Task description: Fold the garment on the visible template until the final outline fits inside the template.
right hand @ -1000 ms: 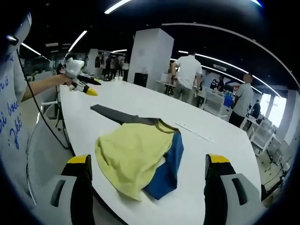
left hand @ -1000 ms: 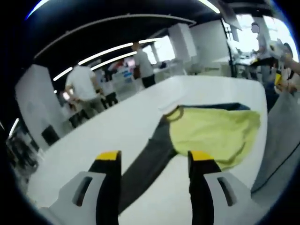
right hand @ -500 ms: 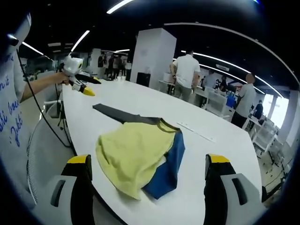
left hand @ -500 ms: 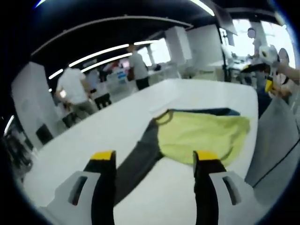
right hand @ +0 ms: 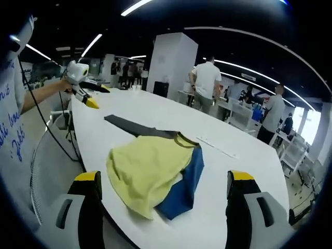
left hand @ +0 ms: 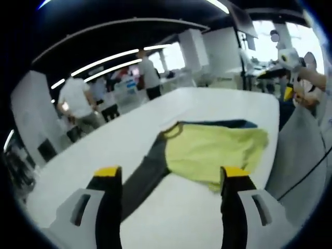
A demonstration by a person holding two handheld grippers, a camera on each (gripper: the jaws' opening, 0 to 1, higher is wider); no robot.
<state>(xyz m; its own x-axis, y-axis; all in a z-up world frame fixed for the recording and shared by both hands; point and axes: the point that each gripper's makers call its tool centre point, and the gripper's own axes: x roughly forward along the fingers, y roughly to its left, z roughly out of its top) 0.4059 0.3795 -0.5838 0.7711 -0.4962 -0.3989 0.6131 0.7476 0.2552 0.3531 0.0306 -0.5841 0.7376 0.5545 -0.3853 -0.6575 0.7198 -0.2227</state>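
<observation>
Open-plan office space with long ceiling light strips [right hand: 134, 7] and a broad white pillar [right hand: 168, 62] is seen behind a large white worktop [right hand: 155, 111]. Several people [right hand: 206, 83] are seen standing at desks beyond the worktop's far edge.

On the worktop a garment [right hand: 153, 174] is spread flat: a yellow-green panel lies uppermost, a blue layer is exposed along its side, and a dark grey strip [right hand: 127, 126] runs out from the neckline end across the white surface.

In the right gripper view the right tool [right hand: 161, 177] is held with its two yellow-tipped jaws spread wide, nothing pinched between them. The garment lies just ahead of it, between the lines of the two jaws, the near hem close to the jaw tips and apart from them. Farther off, beyond the grey strip and to the left, the left tool [right hand: 92, 98] is seen raised above the worktop in a person's hand [right hand: 66, 85].

In the left gripper view the left tool [left hand: 171, 171] is likewise spread and empty. The garment [left hand: 212, 150] lies ahead and towards its right jaw, with the grey strip [left hand: 144, 174] reaching back between the jaws. The right tool [left hand: 287, 72] is seen at the far right, held up over the worktop's [left hand: 93, 171] end; whether it touches anything cannot be told there.
</observation>
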